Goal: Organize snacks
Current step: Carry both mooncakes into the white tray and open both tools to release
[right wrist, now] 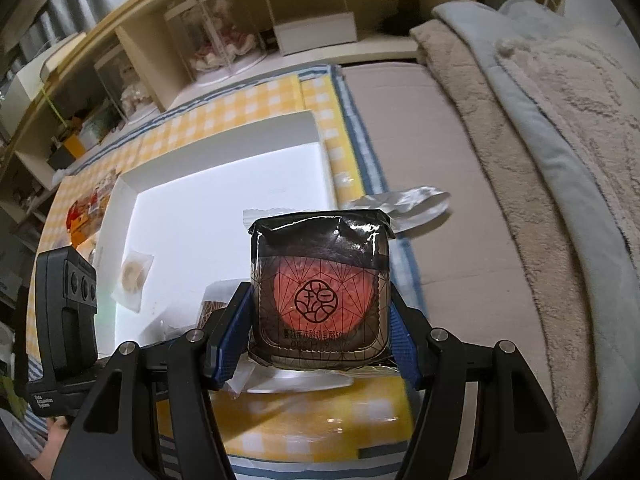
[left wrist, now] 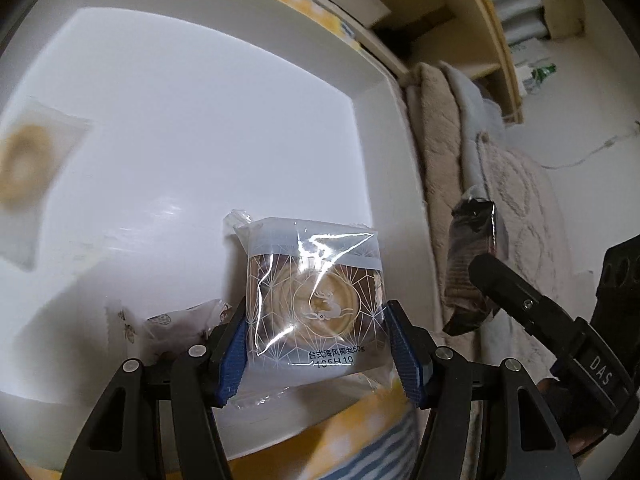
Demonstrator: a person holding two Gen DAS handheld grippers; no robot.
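My left gripper (left wrist: pixel 316 340) is shut on a clear pale-blue packet with a cream pastry (left wrist: pixel 316 296), held low over the white tray (left wrist: pixel 200 120). A wrapped ring-shaped pastry (left wrist: pixel 24 168) lies at the tray's left, and a small crumpled printed packet (left wrist: pixel 180 324) lies beside my left finger. My right gripper (right wrist: pixel 320 320) is shut on a black packet with a red pastry (right wrist: pixel 320 292), above the tray's near right corner. The same black packet (left wrist: pixel 470 272) shows at the right of the left wrist view. The ring pastry (right wrist: pixel 134 276) also shows in the white tray (right wrist: pixel 224 184).
The tray sits on a yellow checked cloth (right wrist: pixel 240 100) with blue stripes. A beige and grey blanket (right wrist: pixel 520 160) lies to the right. A silver wrapper (right wrist: pixel 408 200) rests beside the tray. Snack packets (right wrist: pixel 86 208) lie left of it. Shelves (right wrist: pixel 180 32) stand behind.
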